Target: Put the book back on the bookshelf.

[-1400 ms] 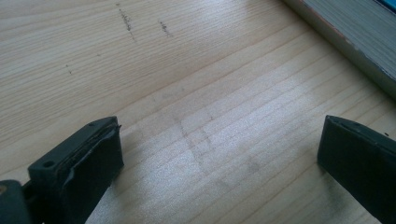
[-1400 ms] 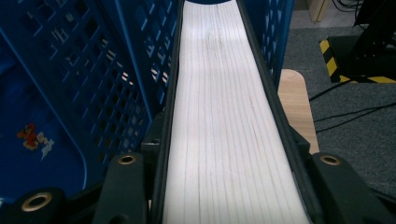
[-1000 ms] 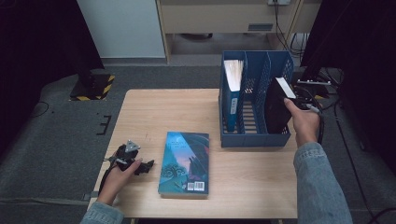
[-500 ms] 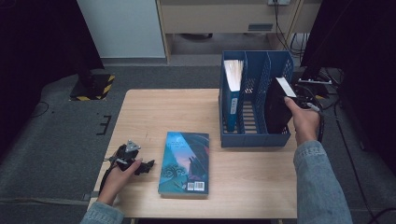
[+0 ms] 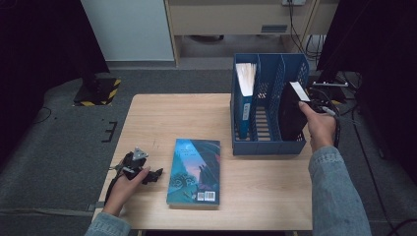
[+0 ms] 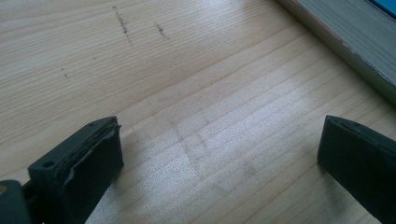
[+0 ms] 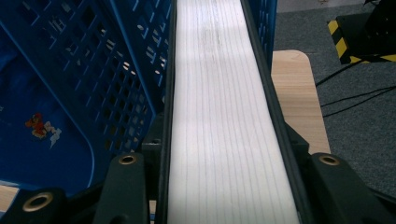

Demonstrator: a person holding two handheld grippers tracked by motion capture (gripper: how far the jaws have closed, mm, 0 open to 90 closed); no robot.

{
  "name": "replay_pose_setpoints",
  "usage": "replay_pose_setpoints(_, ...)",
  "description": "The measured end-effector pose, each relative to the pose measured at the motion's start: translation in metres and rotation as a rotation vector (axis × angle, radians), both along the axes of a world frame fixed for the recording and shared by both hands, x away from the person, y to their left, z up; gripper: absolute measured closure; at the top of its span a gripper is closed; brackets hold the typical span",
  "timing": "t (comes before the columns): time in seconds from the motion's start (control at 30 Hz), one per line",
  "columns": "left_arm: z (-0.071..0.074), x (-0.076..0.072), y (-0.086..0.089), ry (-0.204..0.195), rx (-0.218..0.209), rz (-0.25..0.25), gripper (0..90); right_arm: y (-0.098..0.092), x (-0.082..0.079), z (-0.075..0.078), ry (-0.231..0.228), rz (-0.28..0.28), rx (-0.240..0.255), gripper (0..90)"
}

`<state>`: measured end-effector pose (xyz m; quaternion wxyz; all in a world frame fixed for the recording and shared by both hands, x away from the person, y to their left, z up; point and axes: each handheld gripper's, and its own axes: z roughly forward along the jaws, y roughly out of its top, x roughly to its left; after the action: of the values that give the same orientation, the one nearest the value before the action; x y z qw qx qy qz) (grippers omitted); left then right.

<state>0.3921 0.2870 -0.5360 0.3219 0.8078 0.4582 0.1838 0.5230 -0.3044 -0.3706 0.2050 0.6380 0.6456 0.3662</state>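
A black-covered book (image 5: 290, 115) stands tilted in the right-hand compartment of the blue file rack (image 5: 268, 145). My right gripper (image 5: 302, 109) is shut on it from the right, and its jaws have just been closing on the book. In the right gripper view the white page edge (image 7: 219, 93) runs between both jaws, beside the rack's perforated wall (image 7: 93, 70). A dark teal book (image 5: 194, 171) lies flat on the table. My left gripper (image 5: 147, 176) rests just left of it, open, with bare wood between its jaws (image 6: 219, 154) and the book's edge (image 6: 355, 42) at the upper right.
A blue book with white pages (image 5: 244, 98) stands upright in the rack's left compartment; the middle compartment holds nothing. The wooden table (image 5: 172, 113) has bare room at its back left. Cables and dark stands (image 5: 334, 86) crowd the floor right of the rack.
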Motion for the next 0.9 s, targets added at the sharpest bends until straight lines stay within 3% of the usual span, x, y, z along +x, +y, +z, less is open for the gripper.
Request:
replay_pose_setpoints(0.23, 0.000, 0.000, 0.000, -0.001, -0.001, 0.000, 0.0, 0.004, 0.003, 0.003, 0.000, 0.015, -0.029, 52.3)
replay_pose_setpoints(0.6, 0.000, 0.000, 0.000, -0.004, -0.006, 0.001, 0.0, 0.006, 0.017, 0.014, -0.014, 0.004, -0.035, 52.5)
replay_pose_setpoints(0.9, 0.000, 0.000, 0.000, -0.007, -0.004, -0.002, 0.0, 0.008, 0.030, 0.012, -0.013, 0.002, -0.040, 52.5)
